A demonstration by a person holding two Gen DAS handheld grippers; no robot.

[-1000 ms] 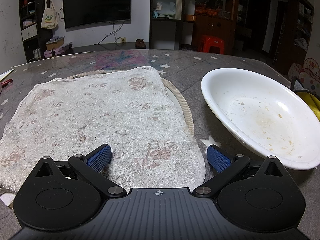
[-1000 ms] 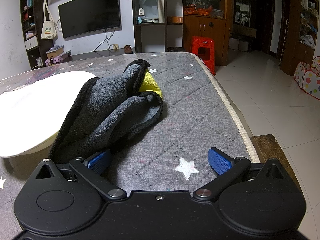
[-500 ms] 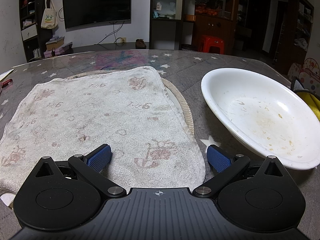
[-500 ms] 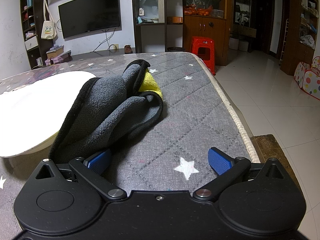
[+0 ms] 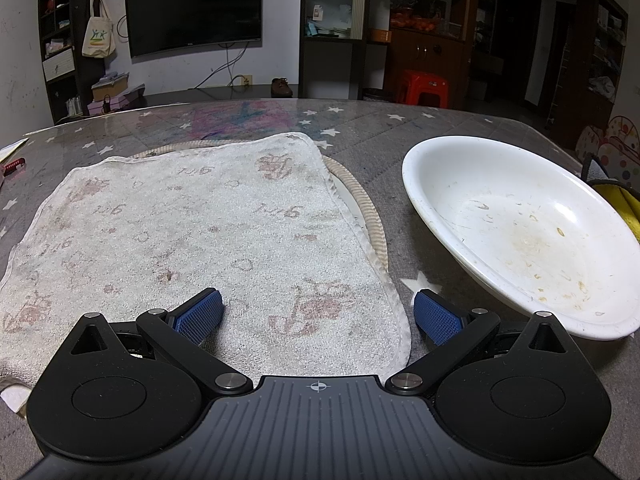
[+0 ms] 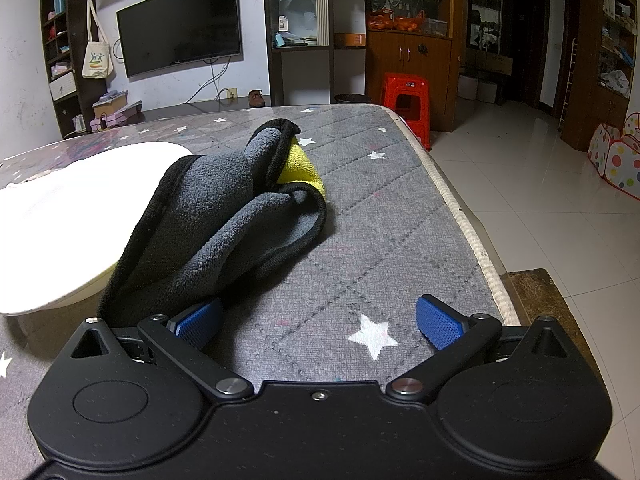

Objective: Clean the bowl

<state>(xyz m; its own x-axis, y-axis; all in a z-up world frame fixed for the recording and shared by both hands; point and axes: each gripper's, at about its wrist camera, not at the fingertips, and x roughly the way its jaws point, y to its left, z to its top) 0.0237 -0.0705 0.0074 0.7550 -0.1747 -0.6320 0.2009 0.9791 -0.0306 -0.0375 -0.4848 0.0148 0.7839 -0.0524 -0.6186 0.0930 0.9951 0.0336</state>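
Note:
A white bowl (image 5: 520, 232) with dried food specks lies on the table to the right in the left wrist view; its rim (image 6: 60, 216) shows at the left of the right wrist view. My left gripper (image 5: 318, 314) stands open low over a stained white towel (image 5: 200, 240), nothing between its blue pads. A crumpled grey and yellow cloth (image 6: 224, 216) lies beside the bowl. My right gripper (image 6: 318, 322) is open just in front of that cloth, its left pad (image 6: 198, 322) near the cloth's edge.
The grey star-patterned tablecloth (image 6: 380, 240) covers the table, whose right edge (image 6: 472, 236) drops to a tiled floor. A woven mat (image 5: 368, 216) peeks from under the towel. A red stool (image 6: 404, 96) and cabinets stand beyond the table.

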